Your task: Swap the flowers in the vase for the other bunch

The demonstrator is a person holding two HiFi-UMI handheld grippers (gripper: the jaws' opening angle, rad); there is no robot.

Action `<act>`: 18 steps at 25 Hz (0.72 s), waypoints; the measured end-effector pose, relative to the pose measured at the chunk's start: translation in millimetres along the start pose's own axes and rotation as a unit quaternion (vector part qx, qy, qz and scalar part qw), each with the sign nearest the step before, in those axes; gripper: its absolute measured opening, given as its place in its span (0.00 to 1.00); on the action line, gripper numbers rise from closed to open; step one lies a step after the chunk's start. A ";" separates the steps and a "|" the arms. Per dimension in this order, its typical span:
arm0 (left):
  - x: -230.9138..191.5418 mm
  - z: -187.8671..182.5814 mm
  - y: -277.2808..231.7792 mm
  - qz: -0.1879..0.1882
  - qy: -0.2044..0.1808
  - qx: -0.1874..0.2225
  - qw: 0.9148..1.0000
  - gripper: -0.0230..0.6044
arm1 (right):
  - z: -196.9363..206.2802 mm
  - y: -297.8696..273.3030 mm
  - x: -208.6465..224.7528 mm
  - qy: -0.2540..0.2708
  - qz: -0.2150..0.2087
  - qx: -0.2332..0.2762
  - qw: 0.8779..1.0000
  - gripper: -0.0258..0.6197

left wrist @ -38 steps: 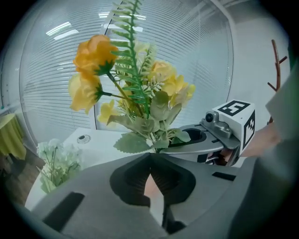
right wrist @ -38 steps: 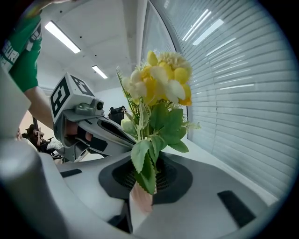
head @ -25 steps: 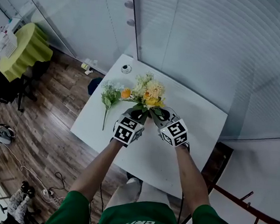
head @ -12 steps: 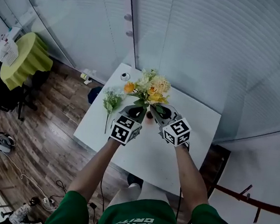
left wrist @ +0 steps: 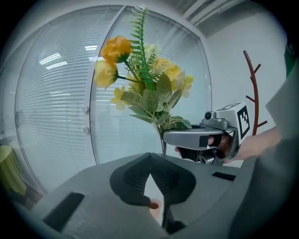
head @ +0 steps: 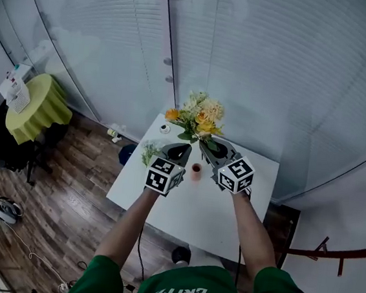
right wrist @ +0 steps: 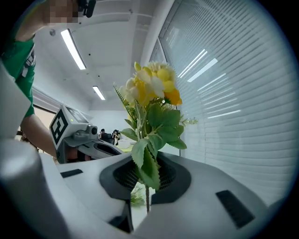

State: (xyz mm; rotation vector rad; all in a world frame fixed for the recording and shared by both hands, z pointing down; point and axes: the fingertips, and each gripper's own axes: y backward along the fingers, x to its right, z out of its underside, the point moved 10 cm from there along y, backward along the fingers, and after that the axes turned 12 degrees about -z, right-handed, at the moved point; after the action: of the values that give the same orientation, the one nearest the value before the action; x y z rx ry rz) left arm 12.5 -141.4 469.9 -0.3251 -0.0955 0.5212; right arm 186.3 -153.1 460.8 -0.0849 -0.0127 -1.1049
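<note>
The yellow-and-orange bouquet (head: 199, 115) hangs in the air above the white table (head: 228, 212). My right gripper (head: 204, 145) is shut on its thin stem (right wrist: 147, 200), and leaves cover the jaw tips. Just left of the stems, my left gripper (head: 184, 148) has its jaw tips together and nothing shows between them (left wrist: 149, 156). The small pinkish vase (head: 196, 171) stands on the table below and between the two grippers, with no flowers in it. The other bunch (head: 150, 151), white and green, lies on the table's left part.
A small round object (head: 165, 128) sits near the table's far left corner. Glass walls with blinds (head: 276, 68) close off the space right behind the table. A yellow-green covered table (head: 38, 104) stands far left on the wood floor.
Both grippers have risen together with the yellow bouquet. Its stems have come up out of the vase, which now shows on the table between the hands.
</note>
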 end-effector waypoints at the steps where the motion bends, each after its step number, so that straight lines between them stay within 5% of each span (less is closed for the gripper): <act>1: 2.1 -4.1 3.8 0.001 -0.001 0.006 1.000 0.04 | -4.2 3.0 -3.1 0.002 0.003 0.003 1.000 0.10; 10: 18.7 -30.3 27.8 0.035 -0.025 0.030 0.999 0.04 | -32.2 31.5 -29.1 0.012 0.045 0.013 0.999 0.10; 18: 78.0 -46.7 11.8 0.103 -0.035 0.046 0.993 0.04 | -37.4 113.6 -39.5 0.013 0.123 0.016 0.992 0.10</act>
State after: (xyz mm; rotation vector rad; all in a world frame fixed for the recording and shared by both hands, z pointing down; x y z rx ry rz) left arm 82.3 -105.5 422.5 -0.2278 -0.1061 0.7402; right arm 268.7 -69.9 414.4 -0.0418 0.0033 -0.8589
